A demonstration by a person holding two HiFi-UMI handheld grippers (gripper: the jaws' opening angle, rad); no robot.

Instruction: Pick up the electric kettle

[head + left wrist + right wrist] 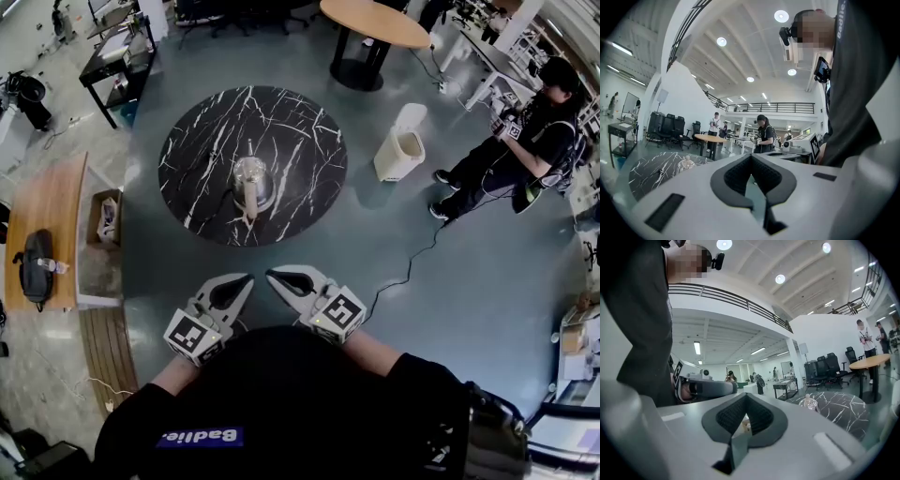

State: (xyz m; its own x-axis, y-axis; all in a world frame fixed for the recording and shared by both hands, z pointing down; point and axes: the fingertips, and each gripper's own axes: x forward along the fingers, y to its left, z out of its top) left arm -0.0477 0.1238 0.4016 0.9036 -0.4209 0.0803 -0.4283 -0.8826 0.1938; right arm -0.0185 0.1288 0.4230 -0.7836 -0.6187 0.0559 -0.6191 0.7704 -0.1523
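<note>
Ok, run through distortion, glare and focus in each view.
Head view: fisheye bends the room's edges; electric kettle on the marble table is sharp. Left gripper view: ceiling lights glare, corners vignette black, left hand-held gripper looks soft. Right gripper view: same vignette; kettle tiny.

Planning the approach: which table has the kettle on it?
The round black marble table, kettle at its centre. The round wooden table behind it shows none, and the wooden counter on the left holds a black bag.
</note>
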